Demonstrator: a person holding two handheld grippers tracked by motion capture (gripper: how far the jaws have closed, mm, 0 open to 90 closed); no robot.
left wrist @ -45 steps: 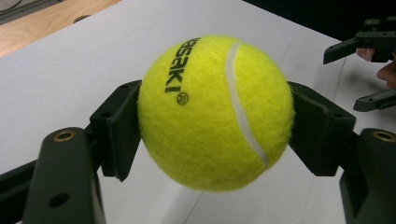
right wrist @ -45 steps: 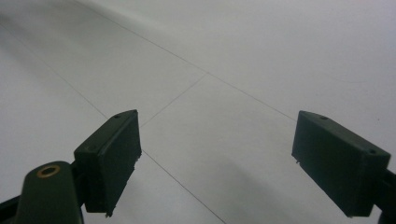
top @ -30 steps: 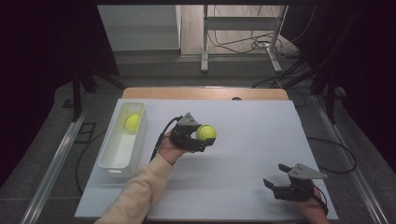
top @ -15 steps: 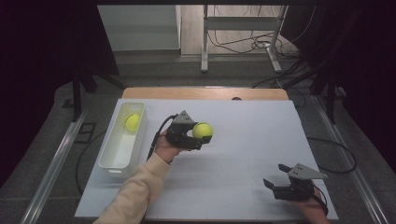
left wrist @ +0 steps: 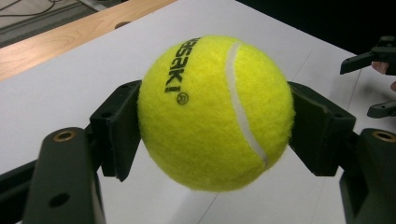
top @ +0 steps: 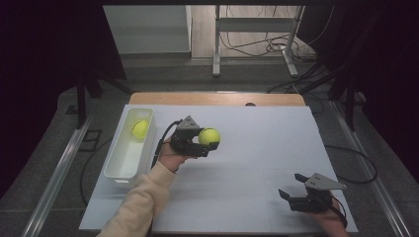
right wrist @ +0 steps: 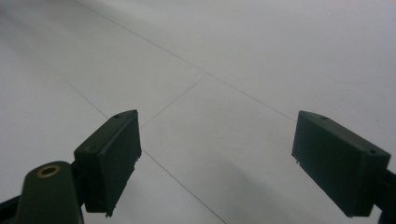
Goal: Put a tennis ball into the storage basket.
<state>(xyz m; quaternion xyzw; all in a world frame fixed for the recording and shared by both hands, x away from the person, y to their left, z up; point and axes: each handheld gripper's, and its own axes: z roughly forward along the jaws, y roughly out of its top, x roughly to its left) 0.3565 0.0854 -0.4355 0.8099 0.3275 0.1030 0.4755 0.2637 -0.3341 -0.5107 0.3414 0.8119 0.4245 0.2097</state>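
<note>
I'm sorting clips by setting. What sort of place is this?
Probably a lab or recording workspace, not a home: a white-covered work table ringed by dark curtains, loose cables on the floor behind it, and a metal stand. The left hand-held gripper holds a yellow tennis ball.

A bin [top: 129,163] sits at the table's [top: 257,148] left edge with a ball [top: 140,129] in its far end; a second ball [top: 209,136] (gripper-held) is just right of it
</note>
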